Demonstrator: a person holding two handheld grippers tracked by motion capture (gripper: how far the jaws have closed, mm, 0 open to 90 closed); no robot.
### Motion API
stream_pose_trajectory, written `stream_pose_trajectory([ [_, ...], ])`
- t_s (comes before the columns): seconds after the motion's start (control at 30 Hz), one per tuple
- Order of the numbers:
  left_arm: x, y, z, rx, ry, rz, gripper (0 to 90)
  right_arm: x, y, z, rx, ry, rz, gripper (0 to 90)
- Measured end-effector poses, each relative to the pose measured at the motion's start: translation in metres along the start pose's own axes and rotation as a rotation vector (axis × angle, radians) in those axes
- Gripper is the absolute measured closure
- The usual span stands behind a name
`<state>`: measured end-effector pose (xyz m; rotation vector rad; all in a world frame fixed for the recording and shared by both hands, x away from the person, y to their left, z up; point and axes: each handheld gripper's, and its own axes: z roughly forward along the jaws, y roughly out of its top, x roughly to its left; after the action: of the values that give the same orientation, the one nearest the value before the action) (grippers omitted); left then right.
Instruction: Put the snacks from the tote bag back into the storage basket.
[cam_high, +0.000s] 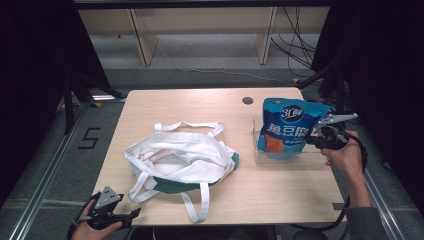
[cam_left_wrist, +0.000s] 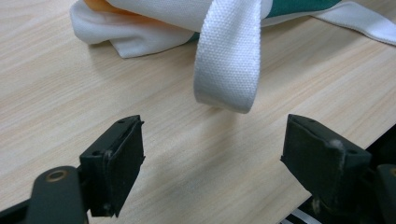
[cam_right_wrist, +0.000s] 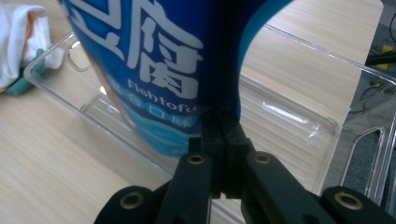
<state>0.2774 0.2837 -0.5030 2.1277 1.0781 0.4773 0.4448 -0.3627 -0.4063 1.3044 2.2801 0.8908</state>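
Pinching the edge of a blue snack bag (cam_high: 290, 129), the right gripper (cam_high: 320, 134) holds it upright over a clear plastic tray (cam_right_wrist: 299, 116) on the tabletop (cam_high: 280, 190), fingers clenched on the bag. The left gripper (cam_high: 131, 214) waits near the tabletop's front edge, fingers (cam_left_wrist: 116, 163) released, just short of a white tote bag (cam_high: 180, 156) strap (cam_left_wrist: 229, 60).

One white cloth bag (cam_high: 180, 157) with green trim lies on the surface (cam_high: 260, 195), and it has two white strap handles. One blue snack pouch (cam_high: 289, 127) and one clear plastic tray (cam_high: 287, 155) are there too. Two claws show: the left claw (cam_high: 131, 214) and the right claw (cam_high: 312, 136).
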Motion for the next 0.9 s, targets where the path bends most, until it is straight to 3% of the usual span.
stream_pose_trajectory([
  [0.03,0.000,0.000,-0.001,0.008,0.001,0.002,20.0,0.000,0.000,0.002,-0.001,0.000,0.023,90.0],
  [0.07,0.001,0.000,-0.001,0.015,0.001,0.010,20.0,-0.002,0.000,0.005,-0.012,-0.005,0.007,90.0],
  [0.13,0.000,0.001,-0.001,0.022,0.009,0.002,20.0,-0.006,0.002,0.004,0.039,-0.002,-0.004,90.0],
  [0.17,0.003,0.001,-0.001,0.023,0.025,0.039,20.0,-0.004,0.002,0.006,0.013,-0.009,0.036,90.0],
  [0.2,0.005,0.002,-0.001,0.016,0.024,0.074,20.0,-0.005,0.002,0.008,-0.006,-0.013,0.021,90.0],
  [0.23,0.007,0.003,0.000,0.009,0.021,0.102,20.0,-0.006,0.003,0.005,0.032,-0.008,0.014,89.5],
  [0.27,0.006,0.002,0.000,0.013,0.012,0.078,20.0,-0.007,0.003,0.006,0.037,-0.013,-0.017,89.1],
  [0.3,0.005,0.002,-0.001,0.016,0.012,0.059,20.0,-0.003,0.002,0.008,-0.002,-0.014,0.035,88.6],
  [0.37,0.002,0.001,0.000,0.003,0.015,0.034,20.0,-0.002,0.000,0.004,0.032,-0.019,0.000,86.9],
  [0.4,0.001,0.001,-0.002,0.018,0.006,0.013,20.0,0.002,0.000,0.003,0.014,-0.016,0.031,85.7],
  [0.43,0.003,0.001,-0.003,0.037,0.011,0.041,20.0,0.000,0.000,0.000,0.019,-0.015,-0.019,84.2],
  [0.47,0.003,0.001,-0.001,0.017,0.024,0.041,20.0,0.001,0.000,-0.004,0.034,-0.011,-0.037,83.0],
  [0.5,0.003,0.001,0.000,0.000,0.013,0.040,20.0,0.005,-0.003,-0.004,-0.006,-0.024,-0.035,81.8],
  [0.53,0.001,0.001,-0.001,0.009,0.011,0.010,20.0,0.008,-0.003,-0.010,0.029,-0.010,-0.022,80.3],
  [0.6,0.005,0.002,-0.001,0.012,0.014,0.067,20.0,0.014,-0.004,-0.016,0.012,-0.003,-0.025,76.8],
  [0.63,0.004,0.002,-0.001,0.009,0.013,0.061,20.0,0.018,-0.004,-0.019,0.003,-0.003,-0.029,75.1],
  [0.67,0.001,0.001,-0.001,0.008,0.004,0.012,20.0,0.024,-0.004,-0.022,-0.006,0.012,-0.014,72.9],
  [0.7,0.001,0.001,-0.002,0.022,0.003,0.018,20.0,0.027,-0.005,-0.023,-0.020,0.025,-0.044,70.9],
  [0.8,0.000,0.001,-0.001,0.016,0.010,0.004,20.0,0.045,-0.003,-0.026,-0.048,0.080,-0.024,64.3],
  [0.83,0.000,0.001,-0.001,0.010,0.007,0.003,20.0,0.047,-0.003,-0.024,-0.089,0.087,-0.071,62.6],
  [0.87,0.001,0.000,-0.001,0.004,-0.001,0.015,20.0,0.056,-0.002,-0.026,-0.083,0.097,-0.027,60.1],
  [0.9,0.001,0.001,-0.002,0.021,0.001,0.023,20.0,0.060,-0.001,-0.024,-0.099,0.108,-0.041,57.6],
])
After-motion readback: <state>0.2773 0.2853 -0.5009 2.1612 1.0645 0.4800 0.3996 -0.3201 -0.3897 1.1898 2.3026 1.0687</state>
